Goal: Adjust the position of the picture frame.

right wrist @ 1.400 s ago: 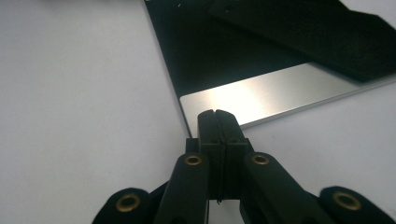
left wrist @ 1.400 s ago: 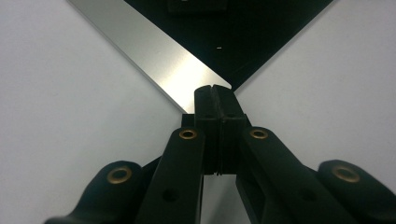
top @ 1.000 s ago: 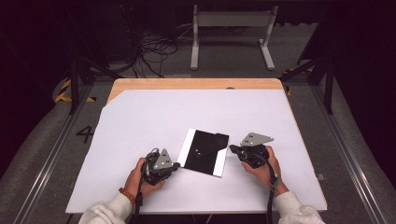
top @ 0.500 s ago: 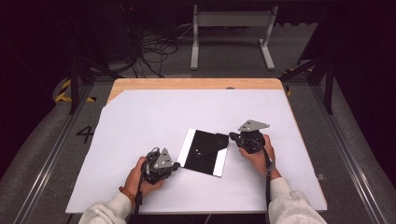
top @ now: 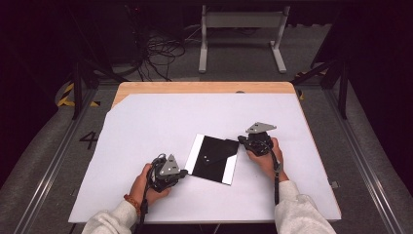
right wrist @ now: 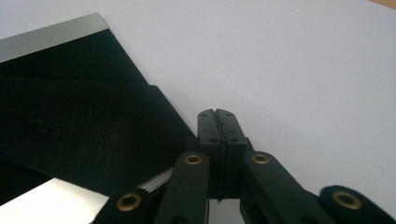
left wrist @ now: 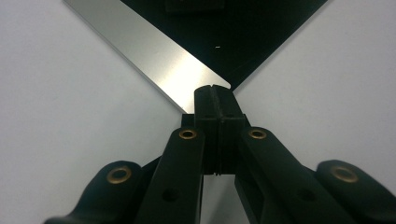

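A flat black pouch [top: 214, 158] with a silvery strip [top: 194, 153] along two sides lies in the middle of the white table sheet [top: 160, 122]. My left gripper [top: 185, 171] rests on the sheet at its near left corner. It is shut, and its tips [left wrist: 215, 87] meet the corner of the silvery strip [left wrist: 154, 60]. My right gripper [top: 240, 140] is at the pouch's far right corner, also shut. Its tips [right wrist: 216, 112] lie on the sheet just beside the black flap [right wrist: 84, 140]. Neither gripper holds anything.
The wooden table edge [top: 204, 87] shows beyond the sheet. Behind the table, cables [top: 160, 48] and a metal stand [top: 241, 22] are on the floor. Black frame legs [top: 77, 87] stand at both sides.
My right gripper has moved away from the person and a little left, up to the pouch's far right corner. The left gripper and the pouch have stayed put.
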{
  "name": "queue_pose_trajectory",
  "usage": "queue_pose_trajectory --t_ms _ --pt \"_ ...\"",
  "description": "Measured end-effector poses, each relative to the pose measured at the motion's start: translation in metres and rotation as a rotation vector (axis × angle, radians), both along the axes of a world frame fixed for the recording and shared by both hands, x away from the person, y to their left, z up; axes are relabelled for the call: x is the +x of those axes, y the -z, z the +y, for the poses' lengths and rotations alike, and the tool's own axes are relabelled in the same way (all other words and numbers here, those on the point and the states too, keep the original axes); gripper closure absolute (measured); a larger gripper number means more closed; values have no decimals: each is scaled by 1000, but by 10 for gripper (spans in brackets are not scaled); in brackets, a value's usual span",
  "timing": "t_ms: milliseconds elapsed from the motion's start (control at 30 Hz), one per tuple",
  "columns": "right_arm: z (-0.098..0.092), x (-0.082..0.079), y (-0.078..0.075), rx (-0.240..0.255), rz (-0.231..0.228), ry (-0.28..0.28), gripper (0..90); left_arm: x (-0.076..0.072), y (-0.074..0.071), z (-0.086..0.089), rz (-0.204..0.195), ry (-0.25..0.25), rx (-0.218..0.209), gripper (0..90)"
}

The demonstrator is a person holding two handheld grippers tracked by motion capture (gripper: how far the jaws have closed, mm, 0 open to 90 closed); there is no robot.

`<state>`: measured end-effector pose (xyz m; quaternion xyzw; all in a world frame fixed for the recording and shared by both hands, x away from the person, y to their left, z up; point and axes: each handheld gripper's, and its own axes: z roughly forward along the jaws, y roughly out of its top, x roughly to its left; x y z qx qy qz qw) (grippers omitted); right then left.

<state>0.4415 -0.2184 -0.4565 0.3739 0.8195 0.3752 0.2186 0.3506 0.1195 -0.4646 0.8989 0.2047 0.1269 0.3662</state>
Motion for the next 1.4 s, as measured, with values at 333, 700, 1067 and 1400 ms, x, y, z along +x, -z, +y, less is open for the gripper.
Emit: queue_pose_trajectory --t_ms 333,700,1067,1400 --pt "1 5 2 -24 21 -20 900 2 -1 0 -6 5 12 900" --pt "-4 -1 -1 -38 47 -59 900 8 -1 4 -20 -12 25 900" --pt "-16 -21 1 -12 51 -64 900 23 -1 3 -23 -30 22 899" --pt "-11 -32 0 -60 34 -73 900 38 -1 -1 -27 -53 17 899"
